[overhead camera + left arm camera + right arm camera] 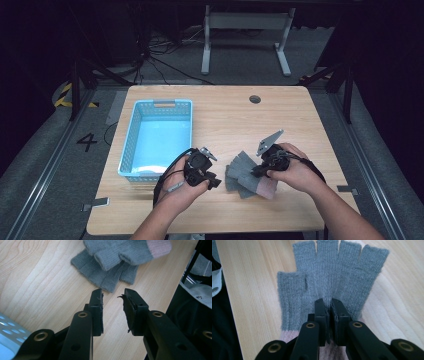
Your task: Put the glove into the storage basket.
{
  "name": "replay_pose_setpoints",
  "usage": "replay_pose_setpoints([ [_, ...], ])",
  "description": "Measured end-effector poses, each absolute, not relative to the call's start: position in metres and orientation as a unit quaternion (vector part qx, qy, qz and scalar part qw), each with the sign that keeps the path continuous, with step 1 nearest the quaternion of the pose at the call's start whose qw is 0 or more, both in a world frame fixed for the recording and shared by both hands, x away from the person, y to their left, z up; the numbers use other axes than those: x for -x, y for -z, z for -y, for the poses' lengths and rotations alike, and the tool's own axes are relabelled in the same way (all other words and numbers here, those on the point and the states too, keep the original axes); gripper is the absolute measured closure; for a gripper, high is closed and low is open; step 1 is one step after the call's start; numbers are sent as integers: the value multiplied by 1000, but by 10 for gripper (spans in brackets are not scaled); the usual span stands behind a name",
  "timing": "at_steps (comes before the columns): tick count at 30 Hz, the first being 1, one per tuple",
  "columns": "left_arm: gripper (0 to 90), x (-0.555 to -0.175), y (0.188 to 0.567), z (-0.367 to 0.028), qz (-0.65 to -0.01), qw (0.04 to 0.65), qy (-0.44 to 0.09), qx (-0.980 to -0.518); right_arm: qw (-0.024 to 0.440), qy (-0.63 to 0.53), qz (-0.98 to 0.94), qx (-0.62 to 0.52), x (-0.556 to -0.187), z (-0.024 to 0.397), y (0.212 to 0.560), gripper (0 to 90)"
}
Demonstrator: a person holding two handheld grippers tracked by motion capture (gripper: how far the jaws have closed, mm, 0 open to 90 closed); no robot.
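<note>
The right gripper (328, 305) pinches a grey fingerless glove (332, 282) on the table (235, 115). The left gripper (113, 296) is open near another glove (103, 276)

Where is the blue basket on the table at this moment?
In the high view the blue basket stands on the left half of the table, just beyond the left gripper and left of the grey gloves.
</note>
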State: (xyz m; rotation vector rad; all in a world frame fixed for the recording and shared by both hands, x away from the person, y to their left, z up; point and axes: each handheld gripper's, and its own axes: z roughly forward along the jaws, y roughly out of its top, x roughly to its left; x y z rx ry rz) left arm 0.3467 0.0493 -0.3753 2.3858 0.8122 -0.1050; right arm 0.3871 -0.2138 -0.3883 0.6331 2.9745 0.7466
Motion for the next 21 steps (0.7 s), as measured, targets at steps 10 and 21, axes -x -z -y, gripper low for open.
replay_pose_setpoints([
  [10,719,-349,381,-46,-317,276,16,-907,6,-220,-955,-201,-385,206,407,826],
  [21,813,-351,394,-33,-296,273,28,-915,46,-288,-919,-264,-370,233,393,677],
])
